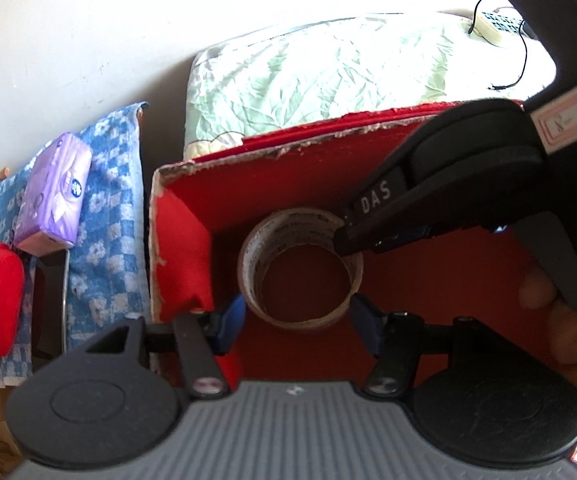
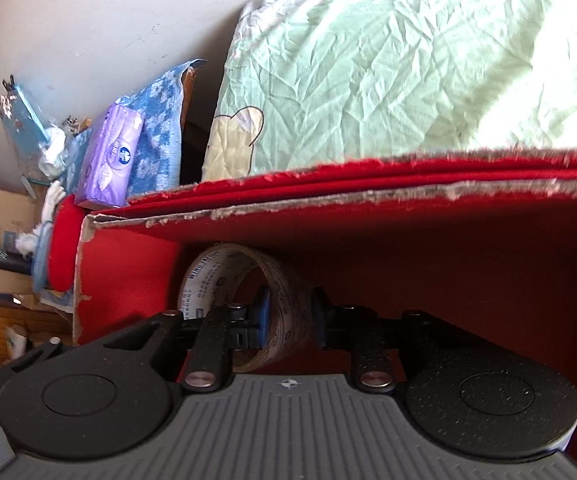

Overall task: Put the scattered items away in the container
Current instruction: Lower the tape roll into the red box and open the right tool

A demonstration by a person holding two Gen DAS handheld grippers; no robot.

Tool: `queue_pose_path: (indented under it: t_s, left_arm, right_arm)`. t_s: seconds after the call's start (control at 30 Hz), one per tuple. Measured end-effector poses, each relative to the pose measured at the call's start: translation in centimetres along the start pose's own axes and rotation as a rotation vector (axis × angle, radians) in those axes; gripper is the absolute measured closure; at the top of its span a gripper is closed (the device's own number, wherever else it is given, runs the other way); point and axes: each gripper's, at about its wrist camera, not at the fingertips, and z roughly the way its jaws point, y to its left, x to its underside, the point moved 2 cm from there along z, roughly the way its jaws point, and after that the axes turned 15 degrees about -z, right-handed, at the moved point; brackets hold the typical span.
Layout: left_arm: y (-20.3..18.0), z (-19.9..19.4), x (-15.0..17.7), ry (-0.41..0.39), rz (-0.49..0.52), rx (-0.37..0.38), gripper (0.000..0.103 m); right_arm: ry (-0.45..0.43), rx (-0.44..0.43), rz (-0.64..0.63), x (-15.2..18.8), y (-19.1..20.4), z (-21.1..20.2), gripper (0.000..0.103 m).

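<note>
A roll of printed packing tape point(image 1: 256, 256) stands inside the open red box point(image 1: 184, 248), near its far left corner. My right gripper point(image 1: 342, 236) reaches in from the upper right and is shut on the roll's right wall. In the right wrist view one blue pad point(image 2: 263, 312) is inside the tape roll point(image 2: 208, 280) and the other is outside, with my right gripper point(image 2: 288, 310) low in the red box point(image 2: 128, 280). My left gripper point(image 1: 298, 322) is open, its blue pads point(image 1: 230, 320) either side of the roll's near edge.
Left of the box, a purple tissue pack point(image 1: 54, 196) and a red oval case point(image 1: 0, 300) lie on a blue checkered towel point(image 1: 108, 220). Green bedding point(image 1: 328, 72) lies behind the box, with a power strip point(image 1: 496, 26) beyond. A hand point(image 1: 568, 320) shows at right.
</note>
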Motion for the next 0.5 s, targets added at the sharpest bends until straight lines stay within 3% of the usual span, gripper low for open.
queue_pose_path:
  t_s: [0.17, 0.5]
  left_arm:
    - [0.0, 0.0, 0.1, -0.007, 0.017, -0.002, 0.039]
    - [-0.3, 0.1, 0.2, -0.022, 0.029, -0.016, 0.038]
  right_arm:
    - [0.026, -0.083, 0.024, 0.2, 1.0, 1.0, 0.078]
    - [0.002, -0.008, -0.036, 0.2, 1.7, 0.4, 0.079]
